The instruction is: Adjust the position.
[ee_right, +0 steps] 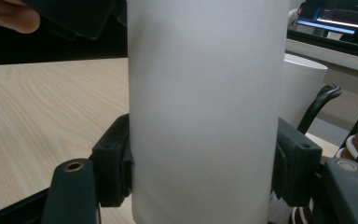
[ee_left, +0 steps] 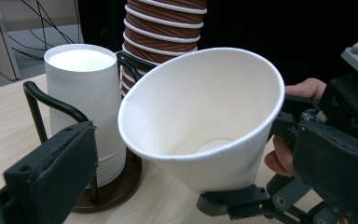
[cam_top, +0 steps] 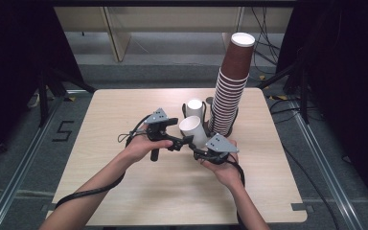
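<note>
Your right gripper [cam_top: 202,152] has its two jaws closed against opposite sides of a white paper cup [cam_top: 193,130]; in the right gripper view the cup wall [ee_right: 205,112] fills the space between the jaw pads, which press it from left and right. The cup is tilted, with its open mouth turned toward your left gripper [cam_top: 184,140]. In the left gripper view the mouth of the cup [ee_left: 200,116] sits between the two jaws of the left gripper, which stand wide apart, one at each side of the cup; whether either jaw touches the rim cannot be told. Beyond the left jaw of the left gripper stands a stack of white cups [ee_left: 81,98], upside down, in a black wire holder [ee_left: 51,100] on a round brown base. Behind the held cup rises a tall stack of brown cups [ee_left: 163,28], also upside down. In the high view both stacks stand just beyond the jaws, on the far right part of the wooden table [cam_top: 110,120], and the held cup is clear of the tabletop.
</note>
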### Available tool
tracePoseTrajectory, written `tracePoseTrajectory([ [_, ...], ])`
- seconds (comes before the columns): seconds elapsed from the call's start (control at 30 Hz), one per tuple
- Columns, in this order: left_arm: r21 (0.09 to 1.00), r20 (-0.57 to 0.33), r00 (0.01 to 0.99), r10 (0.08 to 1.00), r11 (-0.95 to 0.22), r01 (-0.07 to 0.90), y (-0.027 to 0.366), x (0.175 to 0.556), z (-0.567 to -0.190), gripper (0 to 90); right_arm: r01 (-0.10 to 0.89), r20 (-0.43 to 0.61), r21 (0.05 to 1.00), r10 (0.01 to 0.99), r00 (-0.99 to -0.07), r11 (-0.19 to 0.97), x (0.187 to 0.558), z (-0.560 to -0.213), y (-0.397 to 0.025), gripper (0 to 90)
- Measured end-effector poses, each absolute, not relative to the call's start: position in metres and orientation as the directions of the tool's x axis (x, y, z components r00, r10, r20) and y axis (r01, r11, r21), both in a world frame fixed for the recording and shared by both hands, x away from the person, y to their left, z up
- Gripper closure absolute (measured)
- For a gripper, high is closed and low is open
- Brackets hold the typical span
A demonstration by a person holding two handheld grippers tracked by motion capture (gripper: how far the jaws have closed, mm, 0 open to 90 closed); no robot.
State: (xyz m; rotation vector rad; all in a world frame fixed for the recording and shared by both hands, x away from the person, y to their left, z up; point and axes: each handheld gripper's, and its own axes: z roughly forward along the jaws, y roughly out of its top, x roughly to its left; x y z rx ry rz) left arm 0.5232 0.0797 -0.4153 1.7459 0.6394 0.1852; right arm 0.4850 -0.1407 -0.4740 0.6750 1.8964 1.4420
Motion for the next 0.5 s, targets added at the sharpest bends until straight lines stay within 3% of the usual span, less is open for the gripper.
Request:
tracePoseTrajectory([
  [0.27, 0.936, -0.213, 0.833, 0.512, -0.137, 0.323, 0.0773, 0.5246, -0.4160, 0.0, 0.029, -0.167, 0.968, 0.731, -0.662, 0.248, 0.4836, -0.4733, -0.1388, 35.0],
  [0.37, 0.936, -0.217, 0.831, 0.512, -0.133, 0.326, 0.0768, 0.5249, -0.4153, 0.0, -0.006, -0.206, 0.963, 0.725, -0.657, 0.268, 0.4853, -0.4722, -0.1401, 35.0],
  [0.5, 0.934, -0.229, 0.828, 0.511, -0.123, 0.334, 0.0753, 0.5254, -0.4149, 0.0, 0.027, -0.167, 0.969, 0.734, -0.658, 0.244, 0.4828, -0.4726, -0.1385, 35.0],
])
